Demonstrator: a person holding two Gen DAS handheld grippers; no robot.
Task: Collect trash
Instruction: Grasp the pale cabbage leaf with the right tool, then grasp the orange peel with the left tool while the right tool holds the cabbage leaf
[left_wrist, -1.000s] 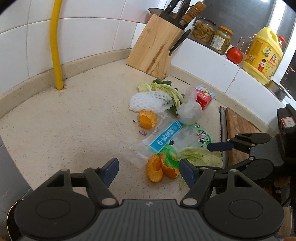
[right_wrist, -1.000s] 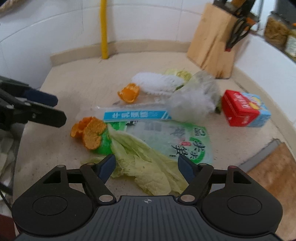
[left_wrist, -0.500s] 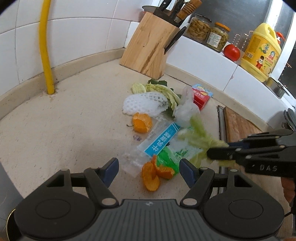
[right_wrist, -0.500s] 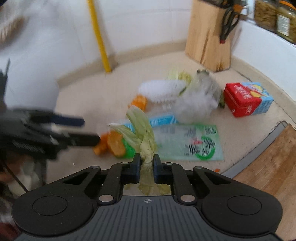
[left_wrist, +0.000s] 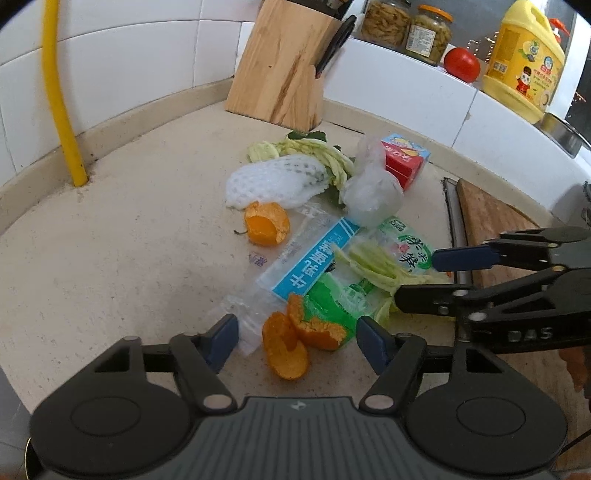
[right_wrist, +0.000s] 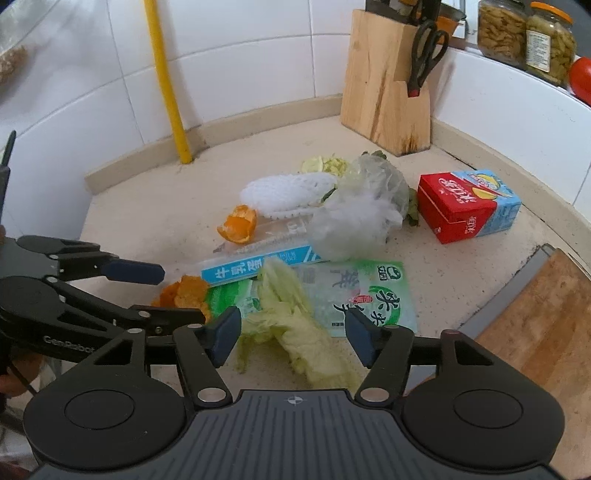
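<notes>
Pale green cabbage leaf (right_wrist: 291, 328) loose on speckled counter (right_wrist: 155, 206) between widening pads of right gripper (right_wrist: 291, 338), untouched, left gripper (left_wrist: 295, 341) narrowing around orange peel (left_wrist: 295, 339), no contact, wrappers (right_wrist: 354, 291) and red carton (right_wrist: 467, 205) behind.

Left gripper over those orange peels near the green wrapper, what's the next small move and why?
Probably ease the left gripper down a little and let it finish closing on the orange peels. Its jaws are closing with the peels lying between them, pads not yet touching. The right gripper is opening over the cabbage leaf, holding nothing, so it isn't in the way.
</notes>
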